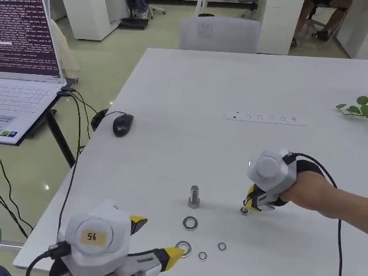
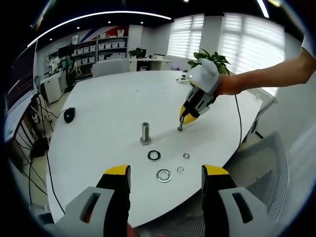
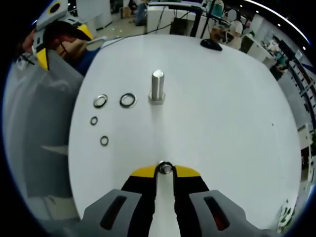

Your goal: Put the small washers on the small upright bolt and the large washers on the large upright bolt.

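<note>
In the head view, the large bolt (image 1: pixel 194 196) stands upright on the white table (image 1: pixel 190 98), with one large washer (image 1: pixel 190 223) lying flat just in front of it and the other large washer (image 1: pixel 184 248) nearer the table's edge. One small washer (image 1: pixel 202 256) and the other small washer (image 1: pixel 222 246) lie just to the right of them. The left gripper (image 1: pixel 156 240) sits at the bottom left with its yellow tips spread apart, one tip just beside the nearer large washer. The right gripper (image 1: pixel 248 207) points down and pinches the small bolt (image 1: pixel 244 211), whose lower end is at the table surface. A mouse (image 1: pixel 122 124), a laptop (image 1: pixel 23 86) and a power strip (image 1: pixel 264 118) lie farther off. In the left gripper view, the left gripper (image 2: pixel 167 170) has its jaws wide apart and holds nothing. Ahead of it lie a large washer (image 2: pixel 163 175) and a small washer (image 2: pixel 180 170), with the large bolt (image 2: pixel 145 133) beyond them. The right gripper (image 2: pixel 188 117) grips the small bolt (image 2: pixel 180 127) to the right of the large bolt. In the right gripper view, the right gripper (image 3: pixel 165 173) has its jaws pressed onto the small bolt (image 3: pixel 165 168). The large bolt (image 3: pixel 157 86) stands well ahead, with a large washer (image 3: pixel 128 100) and a small washer (image 3: pixel 104 140) to its left.
</note>
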`<state>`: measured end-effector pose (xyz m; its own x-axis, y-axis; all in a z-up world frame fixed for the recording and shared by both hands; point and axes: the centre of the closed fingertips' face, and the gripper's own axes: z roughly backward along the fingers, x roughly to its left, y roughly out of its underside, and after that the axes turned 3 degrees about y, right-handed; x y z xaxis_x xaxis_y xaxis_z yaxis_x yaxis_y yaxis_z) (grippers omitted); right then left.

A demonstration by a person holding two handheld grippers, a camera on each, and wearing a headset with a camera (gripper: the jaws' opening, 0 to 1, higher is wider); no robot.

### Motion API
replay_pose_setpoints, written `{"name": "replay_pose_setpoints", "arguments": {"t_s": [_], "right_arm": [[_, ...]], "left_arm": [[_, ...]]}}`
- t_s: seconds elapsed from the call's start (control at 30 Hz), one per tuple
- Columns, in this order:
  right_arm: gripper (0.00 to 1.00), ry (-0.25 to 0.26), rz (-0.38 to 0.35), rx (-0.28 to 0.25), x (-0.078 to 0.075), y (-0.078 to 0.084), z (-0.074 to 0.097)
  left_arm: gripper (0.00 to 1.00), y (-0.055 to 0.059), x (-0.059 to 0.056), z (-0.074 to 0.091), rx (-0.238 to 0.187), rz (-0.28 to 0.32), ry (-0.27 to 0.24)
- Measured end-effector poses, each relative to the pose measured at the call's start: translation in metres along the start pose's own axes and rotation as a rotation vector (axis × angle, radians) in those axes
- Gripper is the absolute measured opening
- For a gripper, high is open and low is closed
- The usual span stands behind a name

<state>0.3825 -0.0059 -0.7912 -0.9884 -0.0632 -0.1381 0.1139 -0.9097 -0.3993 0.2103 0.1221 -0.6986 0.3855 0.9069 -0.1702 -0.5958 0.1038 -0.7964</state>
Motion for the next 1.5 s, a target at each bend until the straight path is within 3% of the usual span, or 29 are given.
{"name": "replay_pose_setpoints", "arguments": {"t_s": [0.27, 0.57, 0.93, 1.13, 1.33, 1.5], "right_arm": [[0.13, -0.005, -0.032, 0.006, 0.005, 0.007, -0.017], [0.14, -0.003, -0.063, 0.005, 0.007, 0.014, -0.023], [0.22, 0.046, -0.091, -0.044, -0.002, 0.013, -0.005], [0.25, 0.082, -0.144, -0.097, -0.007, 0.015, 0.010], [0.25, 0.110, -0.163, -0.111, -0.003, 0.024, 0.024], [0.25, 0.102, -0.190, -0.099, 0.010, 0.036, 0.024]], "left_arm": [[0.57, 0.002, -0.002, -0.001, 0.011, -0.008, 0.007], [0.57, 0.002, -0.002, -0.001, 0.018, -0.014, 0.008], [0.57, 0.000, -0.003, -0.001, 0.016, -0.020, 0.011], [0.57, 0.000, -0.005, -0.002, 0.017, -0.025, 0.017], [0.57, 0.000, -0.006, -0.003, 0.018, -0.029, 0.023], [0.57, 0.000, -0.007, -0.004, 0.019, -0.032, 0.029]]}}
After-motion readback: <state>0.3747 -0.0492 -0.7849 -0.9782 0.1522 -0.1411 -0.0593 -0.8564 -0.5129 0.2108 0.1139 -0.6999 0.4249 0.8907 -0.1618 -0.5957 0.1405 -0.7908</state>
